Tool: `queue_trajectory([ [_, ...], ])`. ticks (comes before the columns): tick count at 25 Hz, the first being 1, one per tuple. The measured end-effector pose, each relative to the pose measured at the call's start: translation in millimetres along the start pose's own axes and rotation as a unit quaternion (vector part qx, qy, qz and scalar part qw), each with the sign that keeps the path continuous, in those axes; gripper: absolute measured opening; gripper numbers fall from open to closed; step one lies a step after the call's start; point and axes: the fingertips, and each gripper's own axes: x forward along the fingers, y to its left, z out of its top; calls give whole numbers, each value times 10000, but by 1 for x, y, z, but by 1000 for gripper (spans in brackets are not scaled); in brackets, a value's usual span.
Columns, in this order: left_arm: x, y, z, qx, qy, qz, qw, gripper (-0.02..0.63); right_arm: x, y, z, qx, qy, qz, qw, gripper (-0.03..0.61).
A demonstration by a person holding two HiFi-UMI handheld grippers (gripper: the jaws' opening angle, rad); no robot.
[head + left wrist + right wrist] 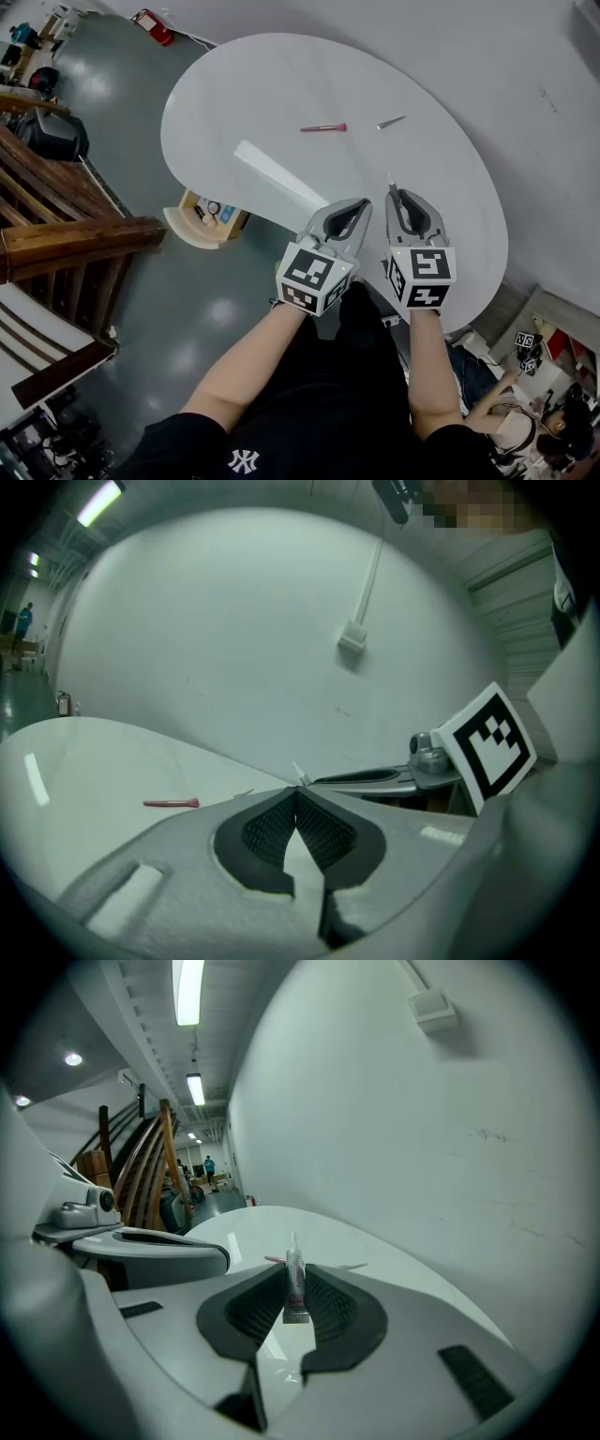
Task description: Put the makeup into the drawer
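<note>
My right gripper (393, 193) hovers over the near edge of the white round table (281, 84), shut on a small clear makeup tube (294, 1283) whose nozzle (390, 179) pokes out past the jaw tips. Just to its left, my left gripper (362, 202) is shut with nothing between its pads (323, 829). A pink makeup stick (323, 127) and a thin silver one (391, 122) lie further back on the tabletop. An open drawer (184, 228) holding a few small items juts out below the table's left edge.
A pale wall (487, 66) curves round the far and right sides of the table. Wooden stair rails (66, 234) stand to the left and a red extinguisher (155, 26) at the far back. A seated person (525, 427) is at the bottom right.
</note>
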Motion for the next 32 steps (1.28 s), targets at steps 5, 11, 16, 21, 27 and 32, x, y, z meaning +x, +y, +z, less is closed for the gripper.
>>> queue_trajectory([
  [5,-30,38,8,-110,-164,343,9992,11,19,44,15,-158,-51,295,9994,74],
  [11,-73,90,10,-254,-315,796,9960,11,48,109,28,-431,-47,751,9962,74],
  [16,-116,132,8,-389,-464,1220,9907,11,66,167,30,-631,0,1149,9914,74],
  [21,-160,168,-4,-539,-569,1617,9837,11,83,222,27,-813,55,1501,9853,74],
  [27,-206,206,-29,-756,-647,2009,9745,10,100,283,13,-966,127,1874,9774,74],
  [32,-241,241,-55,-943,-714,2354,9647,11,118,333,-8,-1052,215,2174,9702,74],
])
